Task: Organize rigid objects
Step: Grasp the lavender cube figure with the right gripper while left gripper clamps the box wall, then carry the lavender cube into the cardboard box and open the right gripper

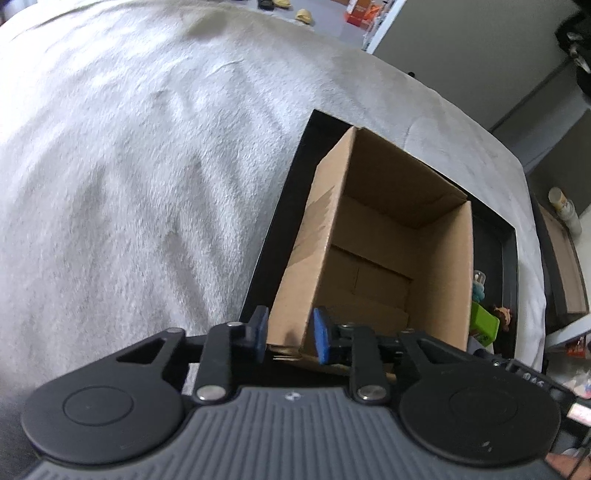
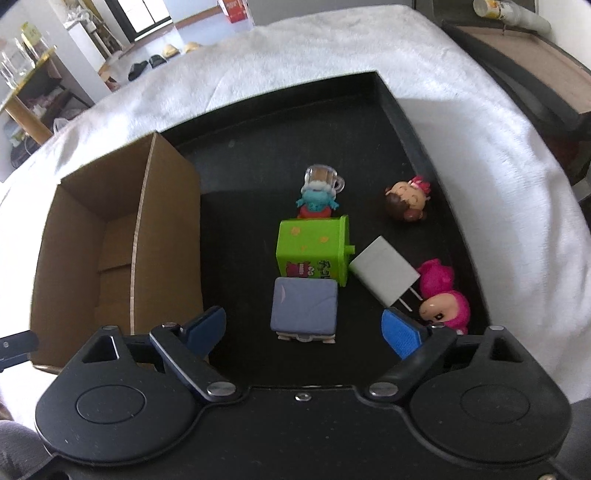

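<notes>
An open, empty cardboard box stands at the left of a black tray. My left gripper straddles the box's near left wall, its blue pads close on either side of the cardboard; whether they clamp it is unclear. My right gripper is open and empty above a purple-grey block. Behind the block lie a green toy box and a blue figure with a clear mug. A white charger, a pink figure and a girl figure lie to the right.
The tray rests on a white fleece blanket. A wooden tray with a bottle sits beyond the blanket's right edge. Floor with shoes and furniture lies far behind. The green box also shows in the left wrist view.
</notes>
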The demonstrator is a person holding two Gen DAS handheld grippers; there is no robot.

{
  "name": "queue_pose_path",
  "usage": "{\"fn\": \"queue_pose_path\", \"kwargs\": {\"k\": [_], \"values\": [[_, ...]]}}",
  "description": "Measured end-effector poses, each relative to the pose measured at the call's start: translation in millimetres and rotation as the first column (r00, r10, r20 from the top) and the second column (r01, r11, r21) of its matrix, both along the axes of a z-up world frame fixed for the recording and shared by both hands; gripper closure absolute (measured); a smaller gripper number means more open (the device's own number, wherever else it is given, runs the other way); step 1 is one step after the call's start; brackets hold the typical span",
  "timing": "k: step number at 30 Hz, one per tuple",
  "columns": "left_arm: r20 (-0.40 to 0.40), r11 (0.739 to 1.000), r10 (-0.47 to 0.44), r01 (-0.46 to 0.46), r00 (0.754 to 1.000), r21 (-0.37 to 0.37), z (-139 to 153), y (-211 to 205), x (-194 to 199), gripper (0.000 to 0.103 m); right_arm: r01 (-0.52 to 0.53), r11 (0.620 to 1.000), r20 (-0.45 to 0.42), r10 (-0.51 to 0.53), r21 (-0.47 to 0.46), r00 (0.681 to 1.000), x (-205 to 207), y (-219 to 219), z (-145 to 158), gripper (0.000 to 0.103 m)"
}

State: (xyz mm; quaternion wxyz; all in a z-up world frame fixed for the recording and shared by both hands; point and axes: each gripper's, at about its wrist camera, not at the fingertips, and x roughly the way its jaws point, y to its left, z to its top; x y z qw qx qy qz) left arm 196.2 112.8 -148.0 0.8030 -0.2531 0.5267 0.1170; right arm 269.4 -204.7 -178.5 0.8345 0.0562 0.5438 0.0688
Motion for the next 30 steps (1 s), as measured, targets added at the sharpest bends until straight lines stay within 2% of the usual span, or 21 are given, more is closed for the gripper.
{"fn": "queue_pose_path", "kwargs": {"k": [3,5,6,7,8,9,16,22,30], "values": [[-0.006,0.999,0.029,-0.029,1.0,-0.015,-7.5,-0.4,0.1,0.082,-0.004,1.0,-0.003,0.004,-0.017,1.0,3.9,6.3,-10.0,0.014],[-0.008,0.999,0.042,-0.042,0.999,-0.022,-13.3,-1.6,0.0,0.083,-0.002,0.999,-0.017,0.002,-0.042,1.0,6.9,9.4,-18.6,0.018],[-0.005,0.998,0.05,-0.051,0.999,-0.029,-15.7,-2.0,-0.6,0.083,-0.002,0.999,-0.023,0.001,-0.048,1.0,7.7,10.1,-21.9,0.028],[-0.002,0.998,0.058,-0.059,0.998,-0.032,-18.4,-2.7,-1.0,0.083,-0.006,0.998,-0.026,0.004,-0.059,1.0,7.9,11.1,-25.3,0.048],[-0.001,0.997,0.07,-0.07,0.998,-0.035,-21.4,-2.8,-1.6,0.084,-0.003,0.997,-0.03,0.001,-0.071,1.0,8.3,11.2,-28.1,0.056],[0.006,0.996,0.085,-0.084,0.996,-0.03,-23.2,-2.8,-3.1,0.084,0.007,0.998,-0.038,-0.009,-0.065,0.999,8.2,10.1,-29.9,0.059],[0.06,0.994,0.105,-0.103,0.993,-0.028,-26.1,-2.9,-10.3,0.084,0.003,0.998,-0.003,-0.003,-0.068,1.0,1.1,6.6,-13.7,0.06],[0.09,0.991,0.128,-0.124,0.988,-0.054,-28.1,0.9,-13.7,0.084,-0.022,0.997,0.055,0.026,-0.072,0.998,-6.7,5.1,11.6,0.06],[0.118,0.992,0.105,-0.097,0.987,-0.075,-29.2,2.8,-18.0,0.082,-0.05,0.994,0.137,0.063,-0.096,0.989,-9.1,15.2,52.7,0.06]]}}
